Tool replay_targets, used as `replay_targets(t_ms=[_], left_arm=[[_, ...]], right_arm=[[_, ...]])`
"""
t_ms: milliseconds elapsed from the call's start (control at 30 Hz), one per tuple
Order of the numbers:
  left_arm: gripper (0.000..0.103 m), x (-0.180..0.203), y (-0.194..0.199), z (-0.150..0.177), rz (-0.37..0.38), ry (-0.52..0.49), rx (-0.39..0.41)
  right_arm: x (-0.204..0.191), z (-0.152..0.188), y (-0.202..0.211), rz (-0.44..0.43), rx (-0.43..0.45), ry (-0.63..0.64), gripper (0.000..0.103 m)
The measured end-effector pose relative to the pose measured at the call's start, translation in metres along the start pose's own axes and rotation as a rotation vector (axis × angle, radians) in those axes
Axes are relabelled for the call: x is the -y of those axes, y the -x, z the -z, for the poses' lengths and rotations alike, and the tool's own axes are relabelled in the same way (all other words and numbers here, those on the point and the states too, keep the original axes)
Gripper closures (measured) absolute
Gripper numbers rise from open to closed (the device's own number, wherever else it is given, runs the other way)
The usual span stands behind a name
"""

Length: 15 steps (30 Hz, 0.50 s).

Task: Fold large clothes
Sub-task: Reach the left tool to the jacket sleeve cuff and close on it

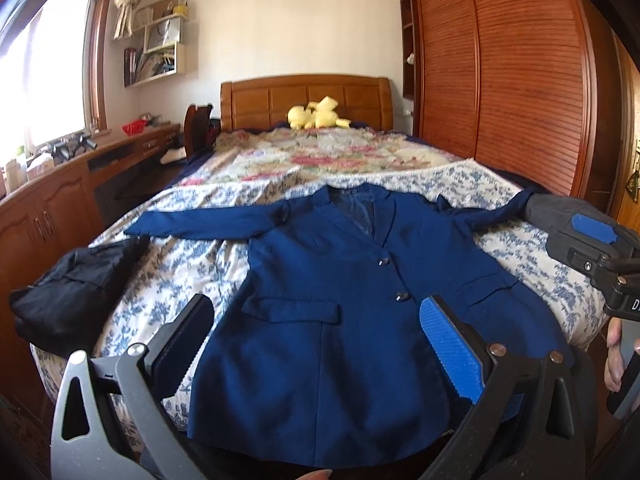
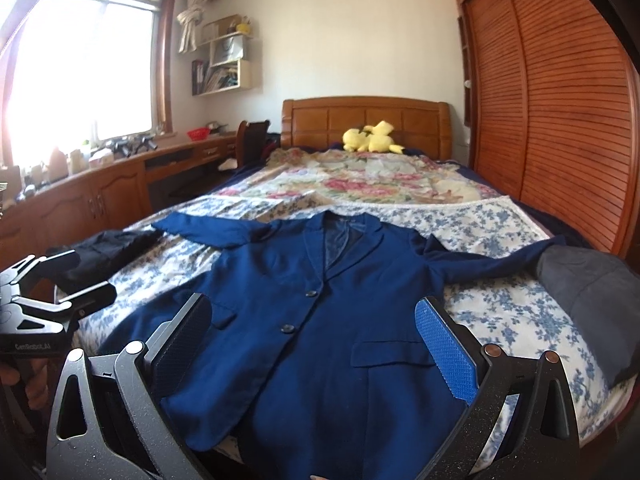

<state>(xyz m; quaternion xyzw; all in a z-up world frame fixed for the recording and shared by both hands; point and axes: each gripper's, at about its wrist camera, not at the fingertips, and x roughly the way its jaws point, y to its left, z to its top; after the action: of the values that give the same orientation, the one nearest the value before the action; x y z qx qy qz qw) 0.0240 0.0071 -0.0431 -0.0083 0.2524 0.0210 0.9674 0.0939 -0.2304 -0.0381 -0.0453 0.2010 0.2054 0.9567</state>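
In the left wrist view the left gripper [image 1: 316,344] hangs with fingers spread wide and empty over the hem of the blue jacket [image 1: 340,280], which lies flat and buttoned on the bed [image 1: 168,276]; a good start is probably the sleeve [image 1: 200,222] far ahead to its left. In the right wrist view the right gripper [image 2: 312,344] is also released above the jacket [image 2: 320,300], and the other sleeve [image 2: 492,264] lies ahead to its right, so each tool should pinch one cuff and bring it over the chest without dragging the body.

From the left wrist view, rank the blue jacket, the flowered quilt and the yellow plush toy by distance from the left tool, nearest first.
1. Blue jacket: spread flat right under the open left tool.
2. Flowered quilt: mid-bed, beyond the jacket's collar.
3. Yellow plush toy: far end, against the headboard.
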Motion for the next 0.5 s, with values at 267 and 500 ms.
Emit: replay_targets(t_ms=[267,500], left_arm=[[0.000,-0.023,-0.033,0.013,0.000,0.034,-0.073],[0.000,-0.041,-0.055,0.020,-0.006,0.056,-0.103]], right_arm=[[-0.007,0.005,-0.045,-0.031,-0.033,0.022,0.000],[-0.012,-0.005,-0.082,-0.064,-0.035,0.060,0.000]])
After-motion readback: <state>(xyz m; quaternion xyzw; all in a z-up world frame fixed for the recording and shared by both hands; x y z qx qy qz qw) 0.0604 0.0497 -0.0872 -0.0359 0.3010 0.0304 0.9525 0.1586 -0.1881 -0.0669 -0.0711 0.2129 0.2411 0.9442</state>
